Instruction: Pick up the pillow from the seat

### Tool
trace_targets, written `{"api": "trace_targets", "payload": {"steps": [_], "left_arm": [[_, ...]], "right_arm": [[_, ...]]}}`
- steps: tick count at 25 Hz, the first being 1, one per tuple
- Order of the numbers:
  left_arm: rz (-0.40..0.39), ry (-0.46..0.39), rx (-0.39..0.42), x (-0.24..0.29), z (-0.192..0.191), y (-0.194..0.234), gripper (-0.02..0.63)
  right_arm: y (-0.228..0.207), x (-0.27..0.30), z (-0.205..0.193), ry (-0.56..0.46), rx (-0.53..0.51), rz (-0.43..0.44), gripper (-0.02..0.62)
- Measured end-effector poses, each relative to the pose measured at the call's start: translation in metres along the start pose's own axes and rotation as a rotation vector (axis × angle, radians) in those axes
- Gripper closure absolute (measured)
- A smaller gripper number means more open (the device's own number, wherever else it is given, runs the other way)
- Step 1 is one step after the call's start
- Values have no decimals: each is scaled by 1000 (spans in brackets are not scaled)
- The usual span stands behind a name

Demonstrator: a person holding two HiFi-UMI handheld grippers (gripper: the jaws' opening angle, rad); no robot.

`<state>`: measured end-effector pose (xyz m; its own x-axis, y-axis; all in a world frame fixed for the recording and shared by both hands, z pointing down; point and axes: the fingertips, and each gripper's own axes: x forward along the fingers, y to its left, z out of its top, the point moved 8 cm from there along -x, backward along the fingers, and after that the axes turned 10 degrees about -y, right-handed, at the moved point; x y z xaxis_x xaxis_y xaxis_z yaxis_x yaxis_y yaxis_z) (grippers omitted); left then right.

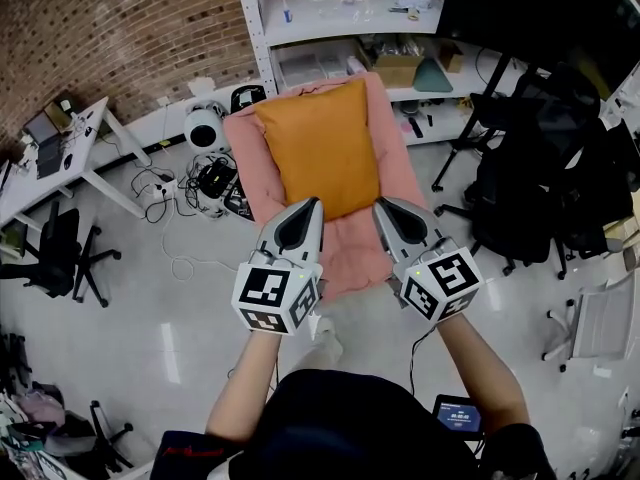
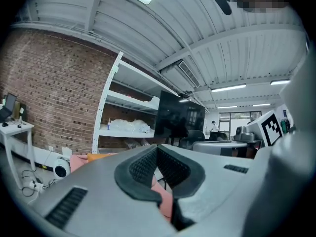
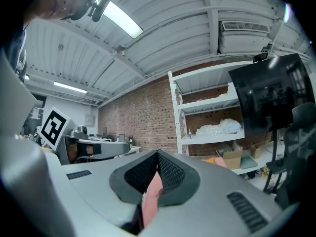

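Directly below the head camera, an orange pillow [image 1: 325,148] lies flat on a pink seat [image 1: 345,258], covering most of its far half, while the near part of the pink cushion is bare. The seat stands on a pale floor [image 1: 180,348] in front of a white shelf unit [image 1: 255,28], with a brick wall [image 1: 120,28] to the left.

The left gripper [image 1: 309,205] and the right gripper [image 1: 381,206] are held side by side, both pointing away from the person toward the pillow. Their tips reach its near edge, the left one overlapping the orange corner in this view; whether either touches the fabric cannot be told. Each gripper's own view shows its dark ribbed pads [image 2: 170,164] pressed together at the tip with nothing caught between them, and only a strip of the pink seat shows through the gap lower down. A marker cube [image 1: 275,296] sits behind each pair of jaws.

A black office chair [image 1: 55,253] and a white desk [image 1: 60,173] stand off to the left, with loose cables [image 1: 175,198] on the floor near the seat
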<state>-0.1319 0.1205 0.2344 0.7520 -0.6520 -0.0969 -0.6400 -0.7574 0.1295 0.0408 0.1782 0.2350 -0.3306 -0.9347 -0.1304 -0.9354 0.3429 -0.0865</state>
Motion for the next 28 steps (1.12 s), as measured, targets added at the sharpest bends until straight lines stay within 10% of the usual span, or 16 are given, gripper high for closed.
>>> {"api": "trace_targets", "payload": {"steps": [28], "left_arm": [[-26, 2, -57, 83, -3, 116, 606]], "right_arm": [[-34, 136, -14, 26, -20, -20, 579]]}}
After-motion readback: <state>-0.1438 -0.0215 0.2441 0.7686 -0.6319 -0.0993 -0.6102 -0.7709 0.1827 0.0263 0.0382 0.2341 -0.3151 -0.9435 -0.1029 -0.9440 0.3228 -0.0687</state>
